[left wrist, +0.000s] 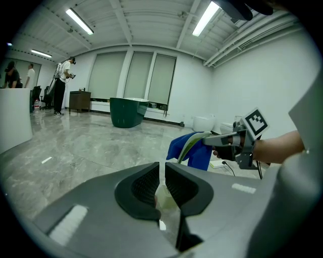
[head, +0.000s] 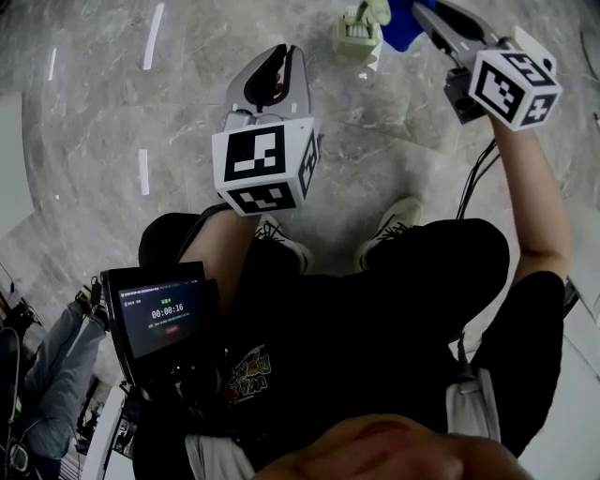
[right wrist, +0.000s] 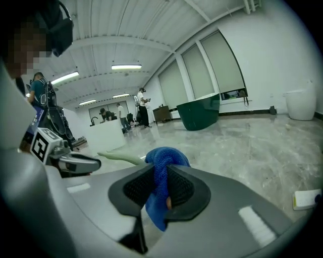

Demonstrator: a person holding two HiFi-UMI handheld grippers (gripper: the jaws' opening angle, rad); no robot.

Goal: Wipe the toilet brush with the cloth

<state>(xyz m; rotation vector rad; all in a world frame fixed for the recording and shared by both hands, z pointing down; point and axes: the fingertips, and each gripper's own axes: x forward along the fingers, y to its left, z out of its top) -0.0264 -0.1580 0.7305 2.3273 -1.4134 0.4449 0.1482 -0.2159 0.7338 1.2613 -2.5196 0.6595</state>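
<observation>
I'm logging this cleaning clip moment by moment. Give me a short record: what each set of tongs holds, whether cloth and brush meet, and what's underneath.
left tongs: shut on the toilet brush, gripping its pale handle
right tongs: shut on the cloth, blue and bunched
contact: cloth appears to lie against the brush handle, beyond the left tongs
brush head: held out in the air, next to the cloth
underneath: grey marble-look floor
</observation>
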